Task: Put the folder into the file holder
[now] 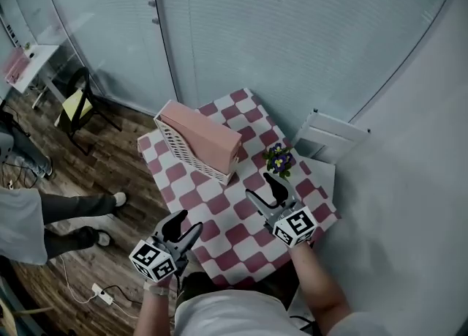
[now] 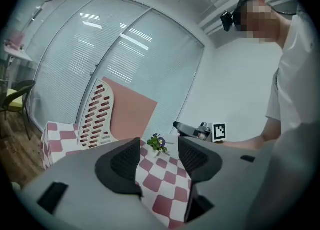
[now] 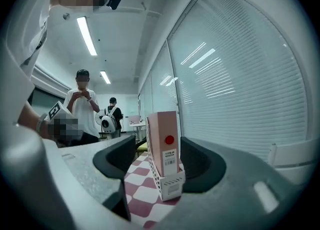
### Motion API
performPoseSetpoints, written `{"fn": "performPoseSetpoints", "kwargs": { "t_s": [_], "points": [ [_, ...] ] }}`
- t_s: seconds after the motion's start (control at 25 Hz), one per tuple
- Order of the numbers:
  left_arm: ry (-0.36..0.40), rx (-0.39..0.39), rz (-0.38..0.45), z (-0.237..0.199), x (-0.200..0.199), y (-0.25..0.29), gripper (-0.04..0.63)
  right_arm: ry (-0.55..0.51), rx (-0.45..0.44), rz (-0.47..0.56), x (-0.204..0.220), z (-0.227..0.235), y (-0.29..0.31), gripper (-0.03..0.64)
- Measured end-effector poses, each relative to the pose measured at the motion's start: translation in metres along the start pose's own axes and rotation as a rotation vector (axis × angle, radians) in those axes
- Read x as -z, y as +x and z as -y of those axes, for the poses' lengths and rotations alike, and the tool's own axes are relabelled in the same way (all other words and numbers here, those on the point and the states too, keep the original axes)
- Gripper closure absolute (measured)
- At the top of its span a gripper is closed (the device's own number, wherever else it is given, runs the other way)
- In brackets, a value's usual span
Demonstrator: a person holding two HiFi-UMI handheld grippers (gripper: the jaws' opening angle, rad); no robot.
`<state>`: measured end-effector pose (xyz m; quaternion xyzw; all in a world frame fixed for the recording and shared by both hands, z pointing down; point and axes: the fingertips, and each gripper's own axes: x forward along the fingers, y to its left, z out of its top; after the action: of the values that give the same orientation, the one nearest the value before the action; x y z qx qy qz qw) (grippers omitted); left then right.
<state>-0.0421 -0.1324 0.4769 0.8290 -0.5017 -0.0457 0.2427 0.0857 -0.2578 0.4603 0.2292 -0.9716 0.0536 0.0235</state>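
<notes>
Checkered table (image 1: pixel 219 214): file holder (image 1: pixel 186 155) wall hides folder (image 1: pixel 205 133) lower part.

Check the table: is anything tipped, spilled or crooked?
Nothing stands out. The pink folder stands upright in the white file holder, the flower pot is upright, and the left gripper and right gripper are open, empty.

checkered table (image 1: pixel 219 206) carries a white file holder (image 1: pixel 189 153) with pink folder (image 1: pixel 205 133), and a small flower pot (image 1: pixel 278 160)
</notes>
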Motion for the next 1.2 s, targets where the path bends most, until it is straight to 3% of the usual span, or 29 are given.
{"fn": "performPoseSetpoints", "kwargs": {
  "t_s": [0.6, 1.2],
  "points": [
    [0.172, 0.021, -0.017, 0.048, -0.003, 0.005, 0.373, 0.044, 0.13, -0.016, -0.002, -0.061, -0.085, 0.416],
    [0.189, 0.013, 0.014, 0.071, 0.001, -0.015, 0.373, 0.044, 0.157, -0.018, -0.001, -0.093, -0.112, 0.416]
  ]
}}
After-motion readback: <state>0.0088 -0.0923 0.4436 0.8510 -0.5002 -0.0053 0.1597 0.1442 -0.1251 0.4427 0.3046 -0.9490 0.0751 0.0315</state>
